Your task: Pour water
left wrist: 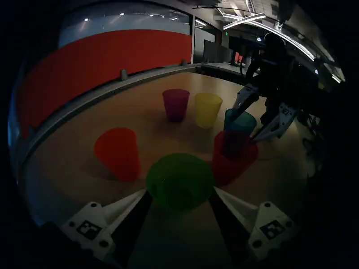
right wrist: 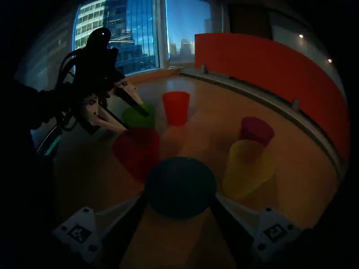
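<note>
The left gripper (left wrist: 180, 192) clamps a translucent green plastic cup (left wrist: 179, 177) between both fingers. The right gripper (right wrist: 180, 196) grips a teal plastic cup (right wrist: 180, 184), held at the mouth of a red plastic cup (left wrist: 231, 166) standing near the middle of the wooden bench (left wrist: 148, 114).

Office-type interior, dimly lit. Long pale-wood surface (left wrist: 148, 101) bordered by red partition panel (left wrist: 103, 62) on grey rail. Linear ceiling light strips (left wrist: 256, 22) overhead. Tall window (right wrist: 179, 31) looks onto glass tower block (right wrist: 96, 24) and city skyline. Dark furnishings at far end, detail unclear.
</note>
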{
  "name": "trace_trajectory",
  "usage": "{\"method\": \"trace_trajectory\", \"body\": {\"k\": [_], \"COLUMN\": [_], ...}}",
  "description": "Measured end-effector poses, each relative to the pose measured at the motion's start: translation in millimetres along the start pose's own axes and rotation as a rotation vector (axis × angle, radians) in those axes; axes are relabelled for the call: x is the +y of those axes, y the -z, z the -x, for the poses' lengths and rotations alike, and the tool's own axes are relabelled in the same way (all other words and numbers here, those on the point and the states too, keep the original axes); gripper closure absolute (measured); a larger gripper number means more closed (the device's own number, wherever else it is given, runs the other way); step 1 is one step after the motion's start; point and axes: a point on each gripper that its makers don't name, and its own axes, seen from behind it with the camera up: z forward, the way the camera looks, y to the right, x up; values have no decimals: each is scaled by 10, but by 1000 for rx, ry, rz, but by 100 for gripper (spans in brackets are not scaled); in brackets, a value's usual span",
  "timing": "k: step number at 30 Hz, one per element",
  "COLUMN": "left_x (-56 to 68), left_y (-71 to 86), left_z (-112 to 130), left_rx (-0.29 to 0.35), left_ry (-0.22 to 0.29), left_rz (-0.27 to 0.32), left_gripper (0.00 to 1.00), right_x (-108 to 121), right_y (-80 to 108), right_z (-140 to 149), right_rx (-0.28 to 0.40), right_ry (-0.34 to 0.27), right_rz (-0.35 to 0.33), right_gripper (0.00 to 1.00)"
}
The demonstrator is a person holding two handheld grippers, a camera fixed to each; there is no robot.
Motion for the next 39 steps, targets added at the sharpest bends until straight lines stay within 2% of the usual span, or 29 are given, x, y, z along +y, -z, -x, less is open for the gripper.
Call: {"method": "trace_trajectory", "body": {"k": [9,15,21,27,32,39], "left_x": [-24,-31,-57,-81,-153,-314], "left_y": [132,253,439,661,907,1267], "left_z": [124,178,140,43,-138,-405], "left_rx": [-12,-2,33,94,181,320], "left_ry": [-31,-21,3,26,53,89], "left_rz": [-52,-85,-132,-193,-257,-369], "left_gripper": [14,14,14,14,14,14], "right_x": [32,31,73,99,178,440], "right_y": [160,322,495,675,879,1203], "right_z": [63,91,68,-60,-214,-449], "right_rx": [17,42,83,165,257,392], "right_ry": [-19,-37,-59,-92,-109,-124], "right_rz": [38,68,112,159,230,391], "right_gripper": [0,0,0,0,0,0]}}
